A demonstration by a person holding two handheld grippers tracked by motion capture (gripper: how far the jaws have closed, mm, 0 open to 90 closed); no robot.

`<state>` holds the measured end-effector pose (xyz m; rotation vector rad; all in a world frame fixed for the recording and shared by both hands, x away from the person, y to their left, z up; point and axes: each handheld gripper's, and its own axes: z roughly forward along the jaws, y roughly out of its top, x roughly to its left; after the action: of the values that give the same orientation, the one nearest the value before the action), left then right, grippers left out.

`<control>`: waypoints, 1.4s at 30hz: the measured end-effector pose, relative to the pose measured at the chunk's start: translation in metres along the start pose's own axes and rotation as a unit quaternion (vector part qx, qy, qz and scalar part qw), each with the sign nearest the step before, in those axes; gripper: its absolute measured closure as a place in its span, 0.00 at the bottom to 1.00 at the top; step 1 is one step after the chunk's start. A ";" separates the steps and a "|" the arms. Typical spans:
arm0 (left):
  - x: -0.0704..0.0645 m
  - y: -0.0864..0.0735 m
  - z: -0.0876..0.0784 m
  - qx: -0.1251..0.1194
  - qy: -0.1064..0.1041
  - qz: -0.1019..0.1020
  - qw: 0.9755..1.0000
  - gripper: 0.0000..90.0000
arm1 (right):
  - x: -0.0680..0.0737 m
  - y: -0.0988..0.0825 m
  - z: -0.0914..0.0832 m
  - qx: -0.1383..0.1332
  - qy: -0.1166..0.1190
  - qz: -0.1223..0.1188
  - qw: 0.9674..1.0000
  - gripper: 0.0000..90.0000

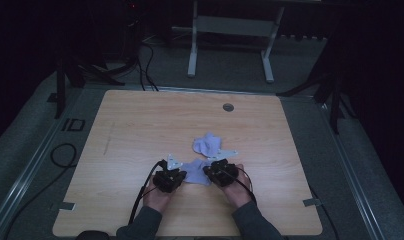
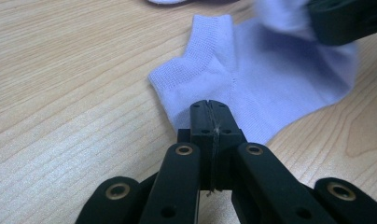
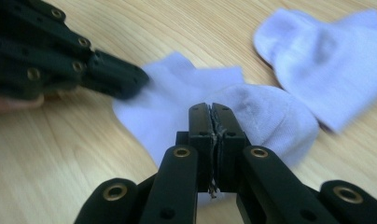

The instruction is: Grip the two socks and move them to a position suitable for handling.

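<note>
A small pale lilac knitted ankle sock [image 1: 197, 171] lay flat on the light wood-grain table [image 1: 140, 130], near the person's edge and between the two grippers. The left gripper [image 2: 210, 108] had its black jaws pressed together on the sock's edge just below the ribbed cuff [image 2: 210, 44]. The right gripper [image 3: 210, 112] was likewise clamped shut on a raised fold of the same sock at its opposite end; the fabric bulged up around the jaw tips. A second lilac sock [image 1: 207, 144] sat crumpled just beyond the first, near it, on the far side from the person.

The risk, as it looked, lay in the thin bite each gripper had. Either pair of jaws seemed to hold only a sliver of knit, so a firm pull apart could slip the fabric free. A sweep of the right gripper could also catch or drag the crumpled sock, given how close it lay.
</note>
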<state>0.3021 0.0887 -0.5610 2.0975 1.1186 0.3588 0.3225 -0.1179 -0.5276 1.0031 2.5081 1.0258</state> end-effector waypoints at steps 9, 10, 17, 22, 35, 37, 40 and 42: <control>0.000 0.000 0.000 0.001 0.001 0.001 1.000 1.00 | -0.009 -0.043 -0.030 -0.002 -0.048 0.013 0.999 0.97; 0.000 0.000 0.000 0.001 0.001 0.001 1.000 1.00 | -0.009 -0.043 -0.030 -0.002 -0.048 0.013 0.999 0.97; 0.000 0.000 0.000 0.001 0.000 0.001 1.000 1.00 | -0.012 -0.061 -0.042 0.015 -0.079 0.017 0.997 0.95; 0.000 0.000 0.000 0.000 0.000 -0.001 1.000 1.00 | -0.016 -0.068 -0.051 0.010 -0.089 0.034 0.995 0.94; 0.000 0.000 -0.001 0.002 -0.001 -0.006 1.000 1.00 | -0.018 -0.029 -0.036 -0.010 -0.066 0.008 0.998 0.92; 0.000 -0.001 -0.001 0.002 0.000 -0.007 1.000 1.00 | -0.020 -0.034 -0.032 0.000 -0.066 0.010 0.998 0.93; 0.000 -0.001 -0.001 0.003 0.000 -0.007 1.000 1.00 | -0.024 -0.047 -0.031 0.014 -0.067 0.019 0.997 0.96; 0.000 -0.001 -0.002 0.004 0.002 -0.006 1.000 1.00 | -0.028 -0.054 -0.030 0.024 -0.069 0.026 0.997 0.97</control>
<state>0.3007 0.0895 -0.5603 2.0962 1.1357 0.3535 0.3018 -0.1804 -0.5439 1.1179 2.4168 0.8807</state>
